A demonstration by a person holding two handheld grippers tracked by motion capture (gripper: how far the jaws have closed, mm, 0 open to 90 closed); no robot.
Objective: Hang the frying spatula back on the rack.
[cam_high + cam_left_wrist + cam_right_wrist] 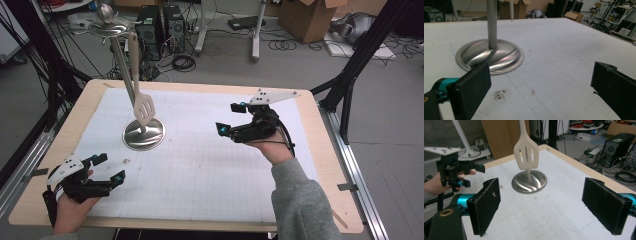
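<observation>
Spatula (143, 107) hangs from the top ring of the steel stand (144, 134), its slotted cream blade dangling just above the stand's round base, toward the far left part of the white gridded mat (200, 165). Your right gripper (226, 118) sits mid-table to the right of the stand, well apart from it, jaws spread wide with nothing between them; in the right gripper view the spatula (526, 155) hangs straight ahead between the two black pads (485, 205). Your left gripper (111, 167) rests near the table's front left corner, jaws likewise parted and empty, with the stand's base (490, 56) just beyond its left pad in the left gripper view.
</observation>
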